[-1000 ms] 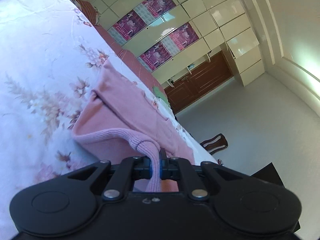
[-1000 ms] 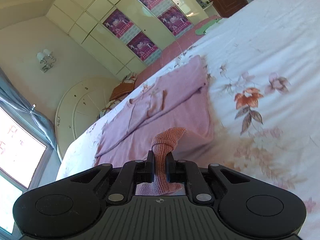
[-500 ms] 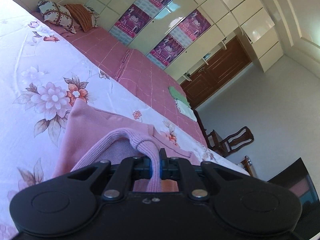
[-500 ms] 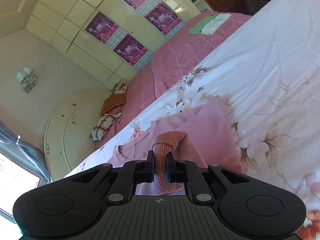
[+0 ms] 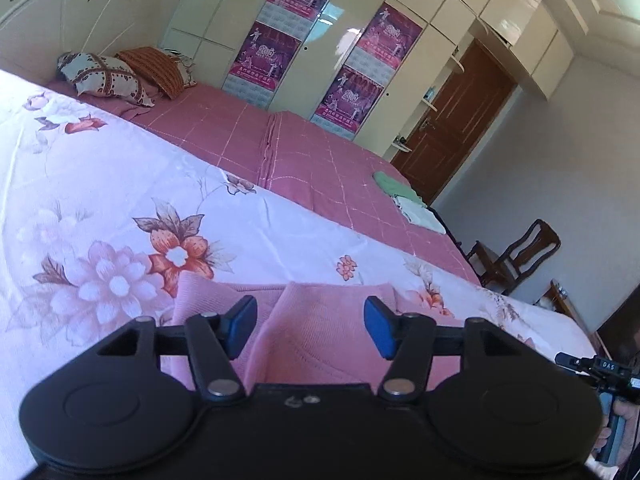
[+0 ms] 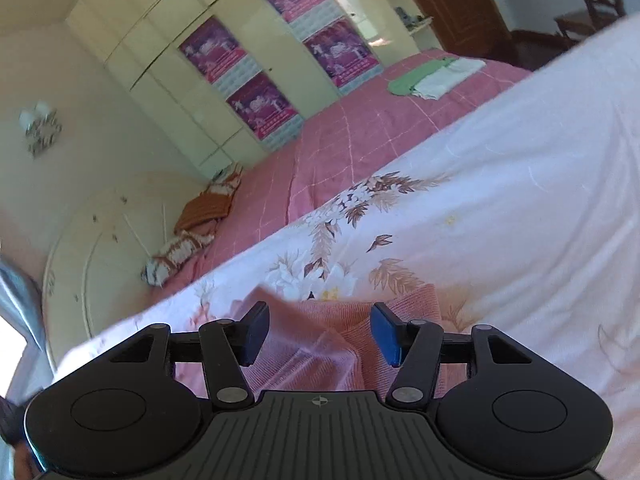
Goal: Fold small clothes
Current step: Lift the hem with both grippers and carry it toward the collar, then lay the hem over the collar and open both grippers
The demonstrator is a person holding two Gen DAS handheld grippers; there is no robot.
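Note:
A pink knitted garment (image 5: 316, 328) lies on the white floral bedsheet (image 5: 120, 208), right under both grippers. My left gripper (image 5: 310, 326) hovers over it with its jaws opening; the blue pads stand apart and press on nothing. In the right wrist view the same pink garment (image 6: 320, 336) lies rumpled below my right gripper (image 6: 318, 334). Its jaws are opening too, with cloth beneath the gap but no pad on it. Most of the garment is hidden behind the gripper bodies.
A pink checked bedspread (image 5: 304, 160) covers the far half of the bed, with pillows (image 5: 108, 74) at the headboard and folded green and white cloths (image 5: 404, 196) near its far edge. A wardrobe (image 5: 340, 48), door and wooden chair (image 5: 516, 256) stand beyond.
Both grippers carried the garment's ribbed edges across the bed and have let go: the jaws went from shut on cloth to apart. The garment now lies folded beneath them.

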